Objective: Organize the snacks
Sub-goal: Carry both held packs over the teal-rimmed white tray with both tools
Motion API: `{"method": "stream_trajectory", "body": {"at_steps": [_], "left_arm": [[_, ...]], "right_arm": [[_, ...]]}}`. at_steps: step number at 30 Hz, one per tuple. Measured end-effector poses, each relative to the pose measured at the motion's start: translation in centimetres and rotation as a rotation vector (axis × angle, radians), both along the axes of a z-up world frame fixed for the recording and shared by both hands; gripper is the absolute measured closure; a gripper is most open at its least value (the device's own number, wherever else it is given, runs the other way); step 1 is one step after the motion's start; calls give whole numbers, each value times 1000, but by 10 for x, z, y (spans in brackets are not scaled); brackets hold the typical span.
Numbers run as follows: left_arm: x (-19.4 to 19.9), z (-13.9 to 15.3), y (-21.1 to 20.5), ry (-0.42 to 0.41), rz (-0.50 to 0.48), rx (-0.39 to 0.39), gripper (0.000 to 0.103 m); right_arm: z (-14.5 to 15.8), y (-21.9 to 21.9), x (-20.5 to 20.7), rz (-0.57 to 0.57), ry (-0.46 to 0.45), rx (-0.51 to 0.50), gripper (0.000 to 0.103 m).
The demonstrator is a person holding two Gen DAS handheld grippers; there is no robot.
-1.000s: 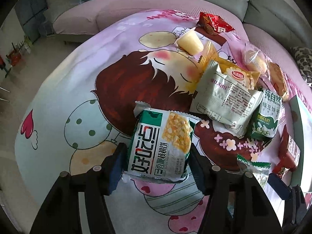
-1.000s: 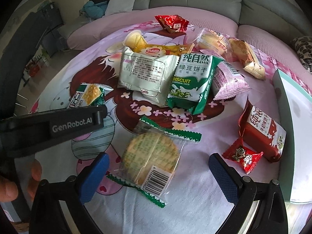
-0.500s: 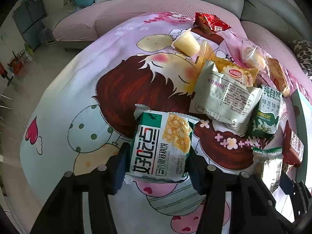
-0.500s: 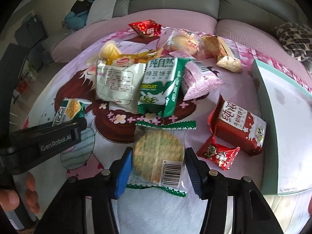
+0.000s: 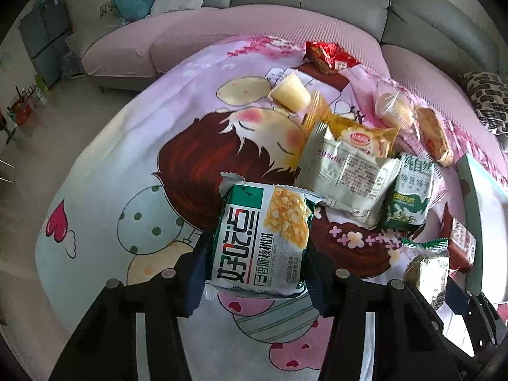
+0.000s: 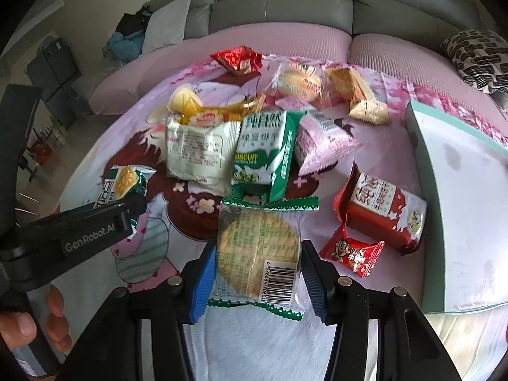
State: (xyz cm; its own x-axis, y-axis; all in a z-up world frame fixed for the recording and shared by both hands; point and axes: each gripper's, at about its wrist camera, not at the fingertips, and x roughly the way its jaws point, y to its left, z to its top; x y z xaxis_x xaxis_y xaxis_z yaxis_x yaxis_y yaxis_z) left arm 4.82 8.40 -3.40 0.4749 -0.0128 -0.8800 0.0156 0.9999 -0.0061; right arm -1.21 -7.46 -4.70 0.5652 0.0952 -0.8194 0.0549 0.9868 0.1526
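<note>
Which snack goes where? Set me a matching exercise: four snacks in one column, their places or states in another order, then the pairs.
Snacks
1. green-and-white walnut crisp packet
2. clear round cracker packet
3. green BISCUIT packet
4. small red candy packet

Places
A. lying on the cloth beside the large red-and-white packet
B. clamped in the right gripper
C. clamped in the left gripper
D. in the pile, between the pale packet and the pink packet

Pairs: 1-C, 2-B, 3-D, 4-A
</note>
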Motion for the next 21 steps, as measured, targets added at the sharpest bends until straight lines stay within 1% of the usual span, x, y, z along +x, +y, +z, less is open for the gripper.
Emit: {"method": "stream_trajectory", "body": {"at_steps": [6,10,16,21], "left_arm": [[-5,15,-4,-31,-15,-2,48],[-6,26,-16,-44,-40,-2,48],[-6,47,-50,-62,-120,-25,48],[-4,64,-89,-82,-205,-16,48]], "right_arm": [[18,-6,-5,-15,-52,18,49],[32,-16,-9,-41,-82,25,49],[55,-44,-10,-121,-111,7,49],[67,-80,-9,-225,-89,-6,49]]}}
